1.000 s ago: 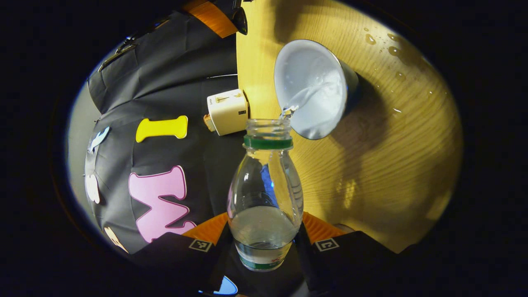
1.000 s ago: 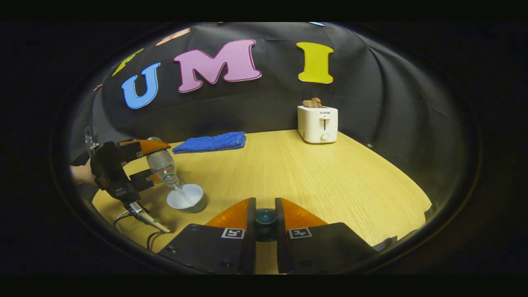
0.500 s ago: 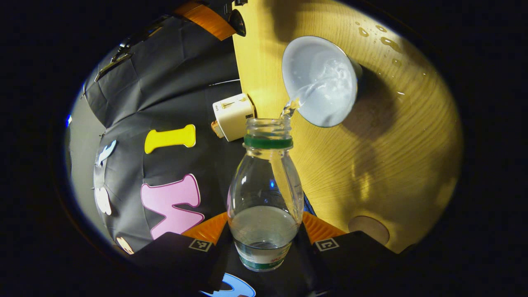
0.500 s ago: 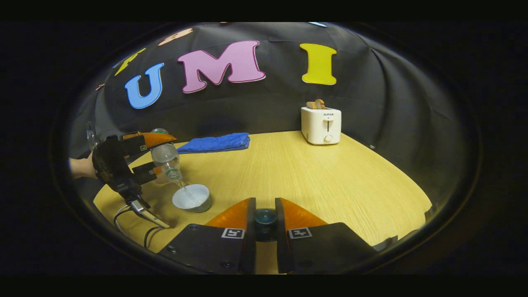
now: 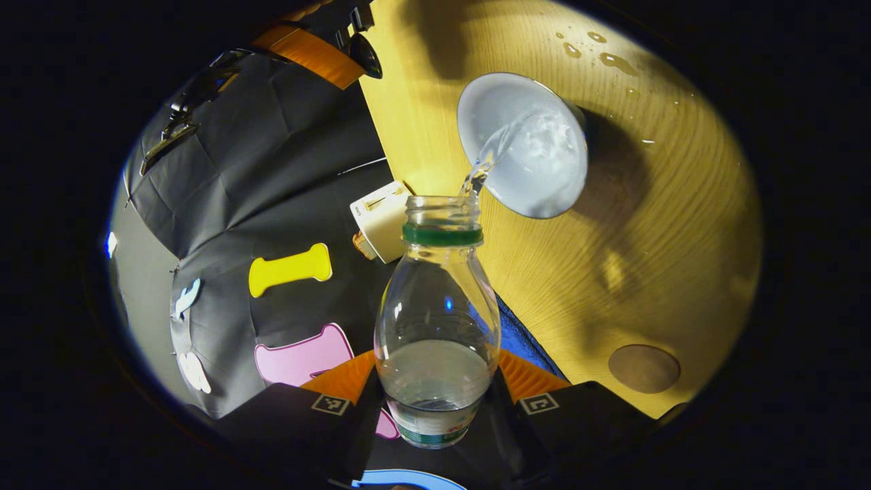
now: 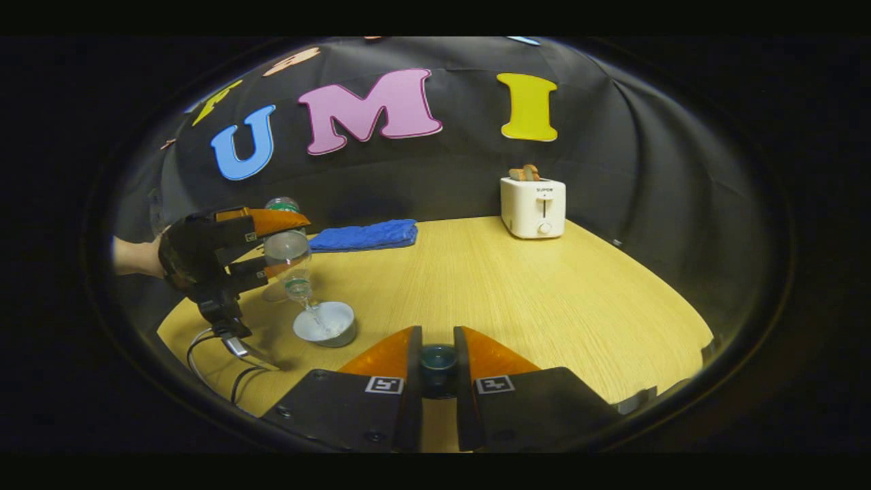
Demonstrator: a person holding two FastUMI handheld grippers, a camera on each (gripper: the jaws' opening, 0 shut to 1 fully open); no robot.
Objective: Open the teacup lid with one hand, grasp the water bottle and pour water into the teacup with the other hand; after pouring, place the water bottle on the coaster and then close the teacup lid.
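1. Left gripper view: the left gripper (image 5: pixel 435 401) has its orange fingers (image 5: pixel 340 374) clamped on both sides of a clear plastic water bottle with a green neck ring (image 5: pixel 435 327), near its base. The bottle is tipped mouth-first toward the pale, white-lined teacup (image 5: pixel 522 144), and a thin stream of water (image 5: pixel 484 158) runs from the mouth into it. The cup is open and sits on the light wooden table (image 5: pixel 653 258), with a few water drops (image 5: pixel 616 60) on the wood just past it. A round brown coaster (image 5: pixel 644 368) lies bare on the table, well apart from the cup. A white toaster (image 5: pixel 380 219) sits by the table's edge.

2. Right gripper view: the right gripper (image 6: pixel 437 364) is low over the table, fingers narrow and pinching a small dark teal lid knob (image 6: pixel 437 359) from both sides. Off to the side, the left gripper holds the bottle nearly upside down over the teacup (image 6: pixel 325 324). A folded blue cloth (image 6: pixel 364 235) lies at the table's back edge and the toaster (image 6: pixel 533 207) stands in the far corner, with toast sticking out.
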